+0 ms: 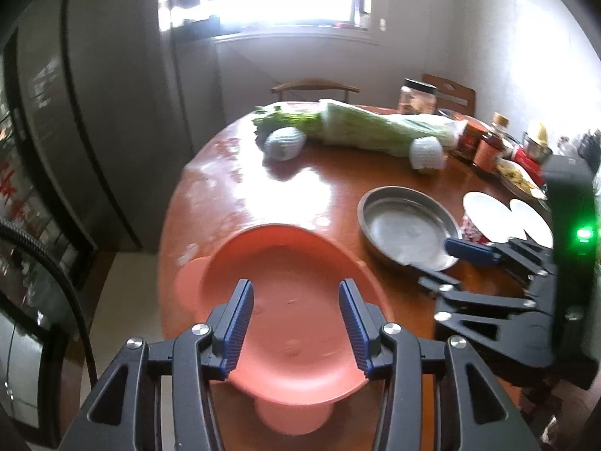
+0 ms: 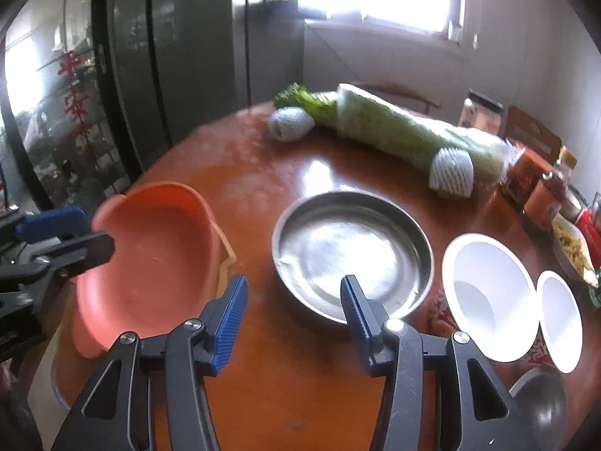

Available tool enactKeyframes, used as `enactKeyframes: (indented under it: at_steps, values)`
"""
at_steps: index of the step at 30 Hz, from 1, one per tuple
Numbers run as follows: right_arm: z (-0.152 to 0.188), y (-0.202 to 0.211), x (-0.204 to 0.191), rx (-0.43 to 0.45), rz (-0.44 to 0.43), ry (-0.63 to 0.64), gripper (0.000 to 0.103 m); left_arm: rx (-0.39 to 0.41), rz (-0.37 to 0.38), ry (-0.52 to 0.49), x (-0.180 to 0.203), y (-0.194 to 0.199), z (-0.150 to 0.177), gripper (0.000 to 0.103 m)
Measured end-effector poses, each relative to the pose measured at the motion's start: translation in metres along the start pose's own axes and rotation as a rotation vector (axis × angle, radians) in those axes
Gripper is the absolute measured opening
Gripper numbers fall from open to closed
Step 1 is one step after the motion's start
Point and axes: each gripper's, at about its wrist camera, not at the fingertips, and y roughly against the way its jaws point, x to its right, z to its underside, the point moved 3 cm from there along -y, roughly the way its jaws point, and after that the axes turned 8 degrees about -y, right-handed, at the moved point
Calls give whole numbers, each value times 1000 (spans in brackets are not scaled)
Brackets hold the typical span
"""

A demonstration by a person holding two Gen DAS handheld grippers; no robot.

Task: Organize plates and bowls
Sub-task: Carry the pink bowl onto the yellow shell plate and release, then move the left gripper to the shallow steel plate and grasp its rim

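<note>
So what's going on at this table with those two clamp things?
A person is sorting dishes with a handheld gripper in each hand. The left gripper hangs open over an orange plastic plate at the edge of the wooden table. The right gripper is open too, at the near rim of a steel dish. Two white bowls wait to its right. Neither gripper holds anything.

Orange plate (image 2: 150, 259), oval and handled, is set at the table's near left edge. Steel pan (image 2: 351, 251), round and empty, lies centre. Two white bowls (image 2: 488, 297), the smaller (image 2: 559, 319) rightmost, are tilted at right, rims touching.
</note>
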Motion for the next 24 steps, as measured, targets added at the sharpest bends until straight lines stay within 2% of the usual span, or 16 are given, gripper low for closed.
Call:
enactKeyframes:
  at_steps: [8, 12, 17, 24]
  values:
    - [6, -24, 4, -92, -22, 64, 53, -42, 28, -57, 29, -19, -13, 47]
    - [14, -23, -1, -105, -28, 118, 53, -56, 33, -73, 36, -24, -12, 47]
    - [35, 1, -5, -143, -116, 135, 53, -56, 52, -91, 49, -20, -5, 47]
    - [90, 55, -11, -151, -156, 149, 53, -61, 105, -117, 72, -11, 11, 47]
